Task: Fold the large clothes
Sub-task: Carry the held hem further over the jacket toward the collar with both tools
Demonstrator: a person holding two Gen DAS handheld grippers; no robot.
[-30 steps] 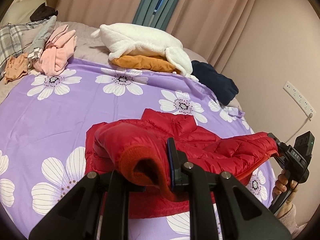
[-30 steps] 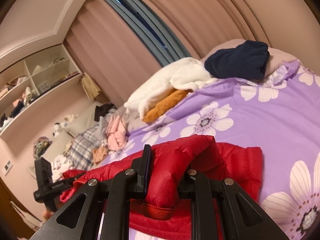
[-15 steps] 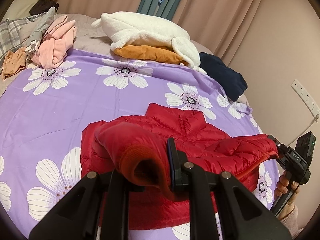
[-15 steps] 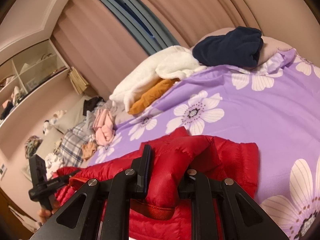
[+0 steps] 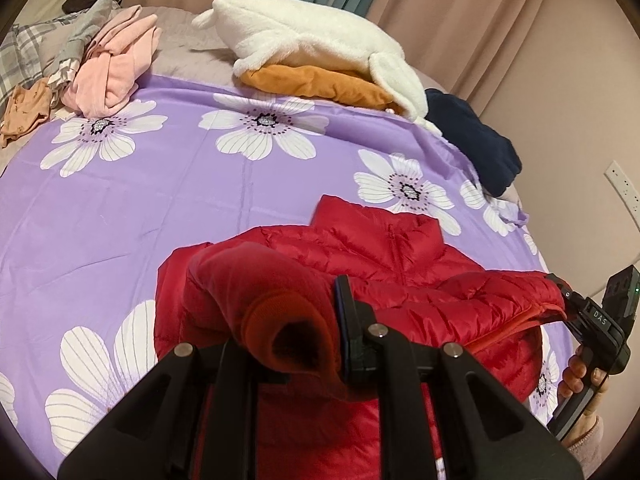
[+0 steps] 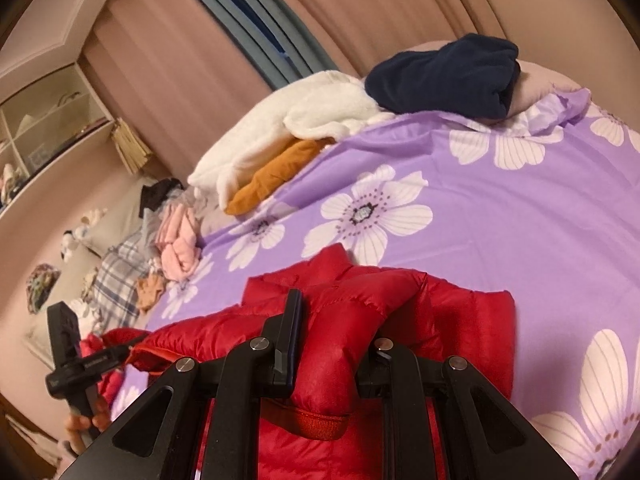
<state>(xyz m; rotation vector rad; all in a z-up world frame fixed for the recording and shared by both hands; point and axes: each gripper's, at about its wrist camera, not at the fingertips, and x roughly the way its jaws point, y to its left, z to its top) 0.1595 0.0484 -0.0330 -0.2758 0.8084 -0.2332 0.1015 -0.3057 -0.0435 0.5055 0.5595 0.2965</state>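
A red puffer jacket (image 5: 392, 264) lies on the purple flowered bedsheet (image 5: 160, 200), collar toward the far side. My left gripper (image 5: 288, 320) is shut on the jacket's left sleeve cuff, held just above the jacket body. My right gripper (image 6: 332, 344) is shut on the right sleeve (image 6: 340, 328) and lifts it over the jacket (image 6: 472, 320). The right gripper also shows at the right of the left wrist view (image 5: 560, 304), clamped on the sleeve end. The left gripper shows at the lower left of the right wrist view (image 6: 120, 352).
A white fleece (image 5: 312, 36) on an orange garment (image 5: 320, 84) and a navy garment (image 5: 472, 140) lie at the far edge. Pink clothes (image 5: 112, 68) and plaid fabric (image 5: 20, 56) are piled at far left. A wall (image 5: 560, 120) with a socket strip (image 5: 624, 192) is at right.
Both grippers have moved forward over the bed with the sleeves held; the jacket body and collar now sit further into view. Grips unchanged.
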